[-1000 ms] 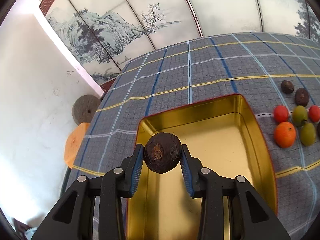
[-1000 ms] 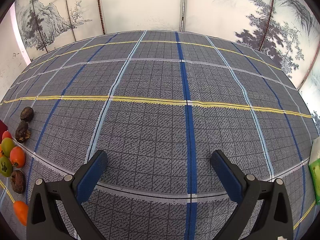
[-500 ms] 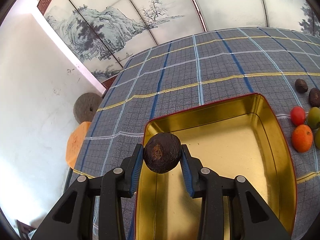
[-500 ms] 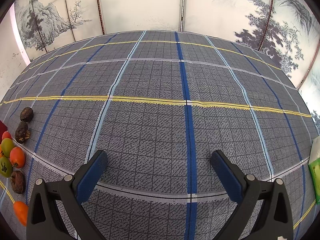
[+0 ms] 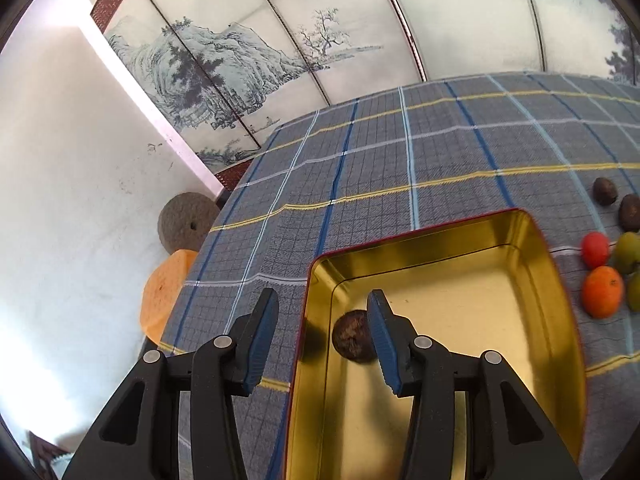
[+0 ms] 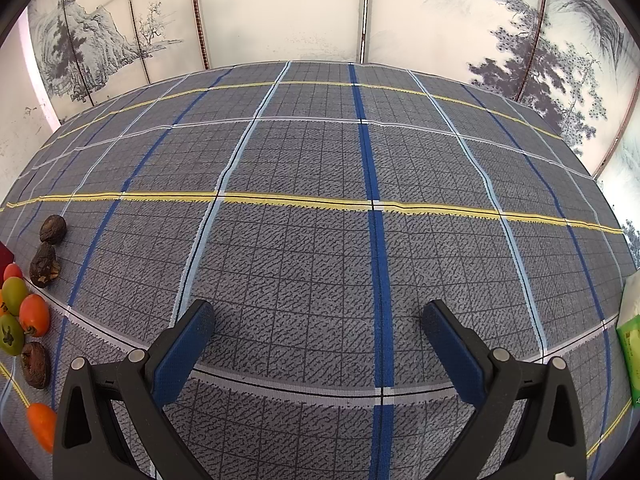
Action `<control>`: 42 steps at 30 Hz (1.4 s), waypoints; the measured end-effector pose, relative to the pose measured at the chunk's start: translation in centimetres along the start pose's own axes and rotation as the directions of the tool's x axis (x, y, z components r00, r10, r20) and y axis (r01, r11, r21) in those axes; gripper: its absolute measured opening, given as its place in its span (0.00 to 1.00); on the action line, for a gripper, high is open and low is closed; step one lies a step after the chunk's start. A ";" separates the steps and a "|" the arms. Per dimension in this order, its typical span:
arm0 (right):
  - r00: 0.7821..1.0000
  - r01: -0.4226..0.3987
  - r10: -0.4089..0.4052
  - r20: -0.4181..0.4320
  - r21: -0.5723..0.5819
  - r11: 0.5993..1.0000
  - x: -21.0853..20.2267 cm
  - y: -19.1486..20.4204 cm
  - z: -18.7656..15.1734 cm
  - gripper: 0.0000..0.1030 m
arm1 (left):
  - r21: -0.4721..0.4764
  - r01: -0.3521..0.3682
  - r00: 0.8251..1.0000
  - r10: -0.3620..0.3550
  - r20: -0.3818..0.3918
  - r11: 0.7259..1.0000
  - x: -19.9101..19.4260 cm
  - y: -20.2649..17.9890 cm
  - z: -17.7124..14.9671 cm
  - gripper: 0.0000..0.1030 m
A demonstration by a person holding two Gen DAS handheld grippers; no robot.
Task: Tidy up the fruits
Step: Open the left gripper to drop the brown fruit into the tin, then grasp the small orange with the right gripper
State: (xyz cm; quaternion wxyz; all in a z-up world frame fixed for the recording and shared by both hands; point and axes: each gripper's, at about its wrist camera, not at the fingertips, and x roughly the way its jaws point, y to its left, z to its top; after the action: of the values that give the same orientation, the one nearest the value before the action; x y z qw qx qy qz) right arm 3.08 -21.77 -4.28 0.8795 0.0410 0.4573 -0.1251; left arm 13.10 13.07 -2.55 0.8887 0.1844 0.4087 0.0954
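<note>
- Your left gripper has just been opening: its jaws stand apart with a gap between the blue pads, and nothing is pressed between them.
- The dark nut you carried now lies on the gold floor of the tin, in its near-left corner, partly hidden behind the right-hand finger (whether it touches that pad, I cannot tell).
- The left-hand finger hangs over the cloth, just outside the tin's red-edged left wall.
- At about 3 o'clock from the tin, just beside its right wall, the rest of the fruit waits on the cloth: an orange, a red fruit and green ones near it, then two more dark nuts farther back at 2 o'clock.
- Off the table's left edge, around 9 o'clock, sit an orange cushion and a round stone disc against the white wall.
- Your right gripper is spread wide and empty, hovering over bare plaid cloth.
- In its view the same fruit row runs along the far left, 8 to 9 o'clock: orange, brown, green and red pieces, with two nuts at the far end.
- A green packet shows at 3 o'clock, cut off by the frame.
- Painted screens close the far side of the table.
</note>
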 end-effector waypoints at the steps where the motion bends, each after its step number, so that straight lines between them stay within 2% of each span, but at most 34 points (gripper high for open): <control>1: 1.000 0.000 0.000 0.000 0.001 1.000 0.0 0.0 0.0 1.00 | -0.015 0.018 1.000 -0.018 -0.001 1.000 -0.6 0.1 -0.1 0.46; 8: 1.000 0.018 -0.018 0.000 0.030 0.999 -0.4 -0.6 -0.4 1.00 | -0.102 0.091 0.995 -0.086 0.052 0.991 -6.2 0.4 -0.9 0.49; 12: 1.000 0.016 -0.016 0.000 0.031 0.999 -0.8 -0.8 -0.9 1.00 | -0.122 0.104 0.992 -0.095 0.078 0.987 -8.7 0.0 -1.3 0.58; 14: 0.999 -0.022 0.022 0.032 0.020 1.000 -2.1 -0.4 -2.0 0.98 | -0.129 0.108 0.991 -0.096 0.092 0.986 -10.0 -0.3 -1.7 0.60; 15: 0.995 -0.054 0.054 0.079 0.005 0.999 -3.6 -0.2 -2.9 0.97 | -0.129 0.106 0.991 -0.094 0.097 0.986 -10.5 -0.4 -1.9 0.61; 17: 0.981 -0.113 0.117 0.154 -0.036 0.993 -6.3 0.6 -4.5 0.97 | -0.124 0.106 0.990 -0.093 0.106 0.987 -11.4 -0.8 -2.3 0.62; 19: 0.957 -0.186 0.203 0.208 -0.098 0.978 -9.6 1.6 -6.5 0.97 | -0.113 0.099 0.990 -0.086 0.113 0.989 -12.0 -1.4 -2.5 0.65; 23: 0.910 -0.261 0.320 0.265 -0.234 0.937 -15.0 3.6 -9.7 0.95 | -0.105 0.108 0.989 -0.096 0.112 0.989 -12.5 -2.4 -2.7 0.66; 25: 0.892 -0.312 0.379 0.246 -0.271 0.911 -16.2 4.4 -10.7 0.86 | -0.115 0.120 0.988 -0.107 0.109 0.986 -12.6 -2.8 -2.9 0.66; 26: 0.890 -0.329 0.395 0.226 -0.282 0.901 -16.3 4.8 -11.1 0.84 | -0.124 0.135 0.987 -0.122 0.106 0.983 -12.7 -3.0 -3.1 0.66; 28: 0.896 -0.334 0.402 0.190 -0.311 0.890 -16.0 6.0 -11.6 0.80 | -0.146 0.162 0.983 -0.148 0.106 0.976 -12.8 -3.3 -3.6 0.66; 31: 0.905 -0.343 0.406 0.131 -0.343 0.875 -15.0 7.4 -11.8 0.65 | -0.148 0.199 0.977 -0.185 0.105 0.969 -13.0 -3.6 -4.3 0.66; 32: 0.904 -0.355 0.413 0.108 -0.347 0.868 -14.6 7.8 -11.8 0.63 | -0.147 0.206 0.976 -0.191 0.108 0.967 -13.2 -3.8 -4.6 0.66; 35: 0.907 -0.366 0.416 0.066 -0.367 0.855 -13.5 8.7 -11.6 0.63 | -0.146 0.236 0.967 -0.219 0.127 0.961 -13.7 -4.0 -5.4 0.66; 37: 0.903 -0.381 0.428 0.044 -0.379 0.843 -12.9 9.5 -11.1 0.63 | -0.161 0.266 0.959 -0.244 0.146 0.950 -14.1 -3.8 -5.9 0.66; 40: 0.909 -0.374 0.416 0.016 -0.407 0.833 -11.8 11.0 -10.4 0.63 | -0.199 0.306 0.946 -0.274 0.172 0.931 -14.6 -3.1 -6.7 0.66; 42: 0.913 -0.372 0.408 0.000 -0.414 0.831 -11.1 11.6 -10.0 0.63 | -0.222 0.335 0.938 -0.301 0.173 0.916 -14.8 -2.6 -7.1 0.71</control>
State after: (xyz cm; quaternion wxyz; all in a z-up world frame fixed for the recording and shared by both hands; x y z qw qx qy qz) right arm -7.92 -6.70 -1.52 0.8948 -0.0554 0.4157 0.1529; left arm -1.80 7.75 2.40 0.9340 0.0088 0.3569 -0.0132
